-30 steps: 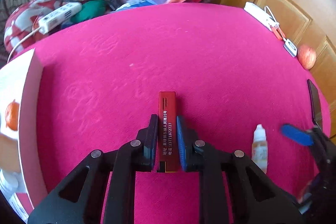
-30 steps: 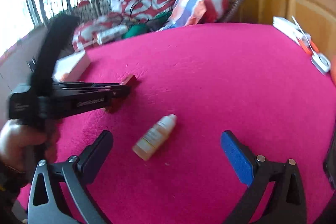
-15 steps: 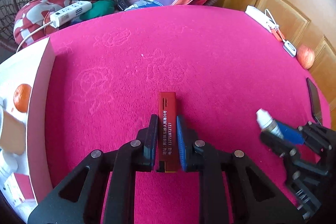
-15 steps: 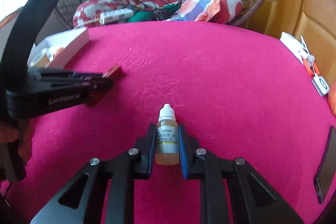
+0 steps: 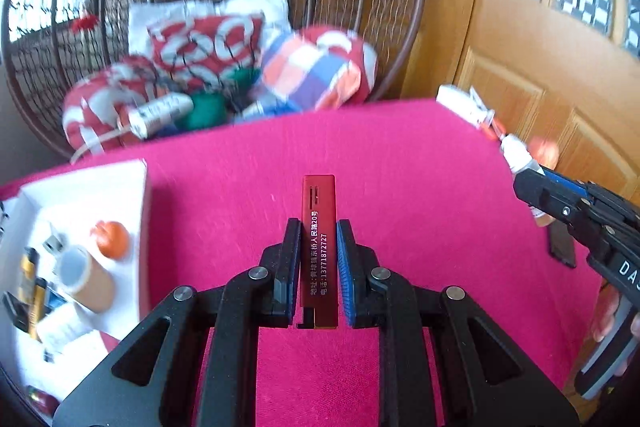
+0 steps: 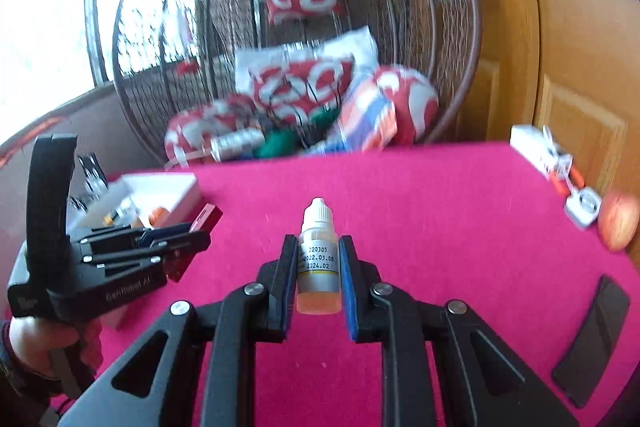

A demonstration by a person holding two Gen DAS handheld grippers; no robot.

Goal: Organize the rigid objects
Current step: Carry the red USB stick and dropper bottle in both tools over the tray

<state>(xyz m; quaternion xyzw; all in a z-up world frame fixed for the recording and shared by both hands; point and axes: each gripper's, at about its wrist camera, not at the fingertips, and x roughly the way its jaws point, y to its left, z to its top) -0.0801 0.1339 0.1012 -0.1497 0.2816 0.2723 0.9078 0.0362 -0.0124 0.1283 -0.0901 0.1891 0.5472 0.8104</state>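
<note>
Surface: magenta tablecloth (image 5: 420, 163); wicker chair (image 6: 400, 7) piled with cushions (image 5: 208, 43) behind
Left gripper (image 5: 318, 269): clamped on red lighter (image 5: 319, 227), held above the cloth
Right gripper (image 6: 319, 281): clamped on dropper bottle (image 6: 318, 251), held upright
White box (image 5: 138, 195): left, holding small items
Surroundings: black phone (image 6: 592, 331) and apple (image 6: 618, 223) right, well apart from both grippers

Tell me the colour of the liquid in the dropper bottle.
Pale orange, below the white label of the dropper bottle; clearest in the right wrist view.
</note>
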